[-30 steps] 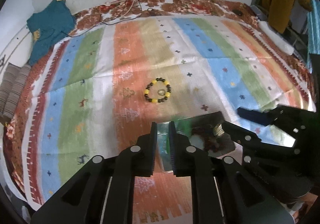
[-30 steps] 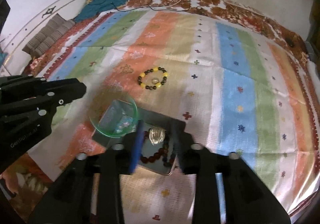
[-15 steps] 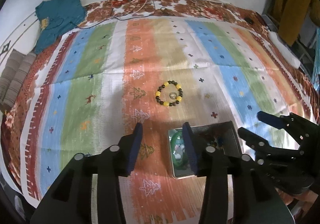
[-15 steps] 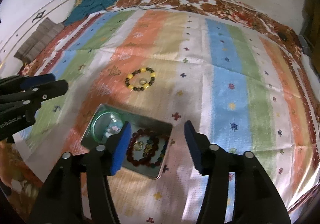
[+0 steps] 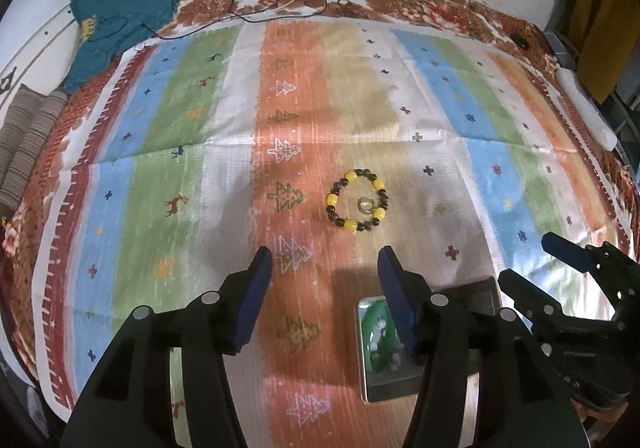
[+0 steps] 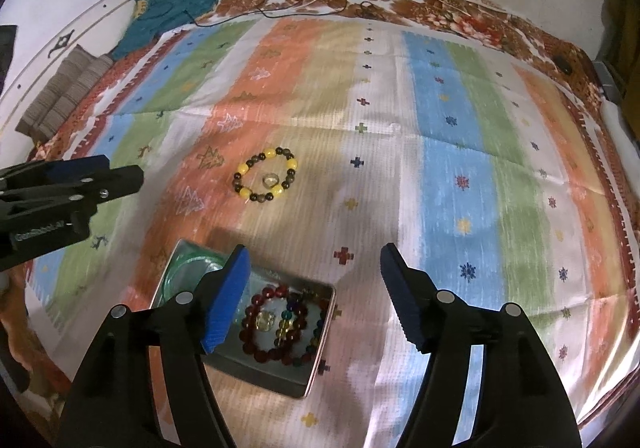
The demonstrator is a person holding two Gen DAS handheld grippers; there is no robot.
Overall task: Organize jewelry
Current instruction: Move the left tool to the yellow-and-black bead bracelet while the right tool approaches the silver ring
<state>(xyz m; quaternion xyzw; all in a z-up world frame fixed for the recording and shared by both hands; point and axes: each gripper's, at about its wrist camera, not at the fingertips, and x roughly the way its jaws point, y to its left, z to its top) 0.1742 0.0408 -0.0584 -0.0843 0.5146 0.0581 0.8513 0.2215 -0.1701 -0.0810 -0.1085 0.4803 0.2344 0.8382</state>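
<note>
**Asha:** While both tools hang over the striped cloth (image 5: 168, 152), which one risks more? Start at the left.

**Ben:** The left gripper (image 5: 325, 260) has just been opening, and its jaws stand apart with nothing between them, only cloth below. The tin (image 6: 316, 364) sits just beside its right finger. A low sweep toward the beads could clip that rim and tip the tin.

**Asha:** And the loose pieces?

**Ben:** The yellow and dark bracelet (image 5: 357, 201) lies flat on the orange stripe, ahead of the tin, with a small ring (image 5: 365, 204) inside its loop. Closing on the beads may drag the ring along or flick it away, and it looks too small to find easily on that busy pattern.

**Asha:** The right side?

**Ben:** The right gripper (image 6: 315, 262) has also just been opening and holds nothing. It hovers over the tin, where a green bangle (image 6: 188, 268) and red bracelets (image 6: 276, 324) already lie. Dropping lower could snag them.
</note>
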